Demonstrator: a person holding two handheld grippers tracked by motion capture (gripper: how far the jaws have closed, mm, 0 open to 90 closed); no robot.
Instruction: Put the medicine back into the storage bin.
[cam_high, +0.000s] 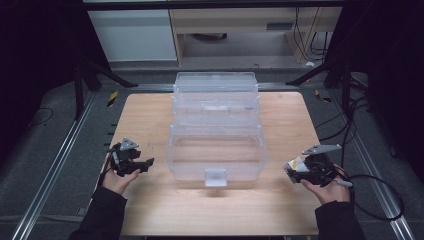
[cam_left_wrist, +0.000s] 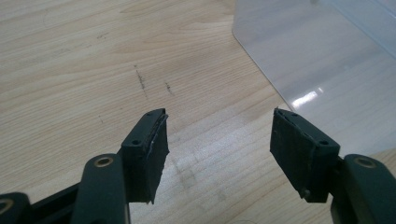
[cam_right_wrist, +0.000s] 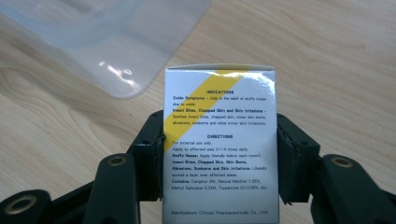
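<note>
One small box (cam_right_wrist: 219, 140), clamped only by its sides in the right gripper (cam_right_wrist: 219, 154) near the desk's (cam_high: 150, 210) right edge, could slip or snag on the clear bin's (cam_high: 216, 150) rim, while the left gripper (cam_left_wrist: 218, 149) gapes empty.

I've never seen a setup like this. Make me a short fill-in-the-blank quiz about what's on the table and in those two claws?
1. The right gripper is shut on a small white ____ with a yellow stripe.
2. The left gripper has ____ between its open jaws.
3. The clear plastic storage box stands on a ____ table.

Missing words: box; nothing; wooden
</note>
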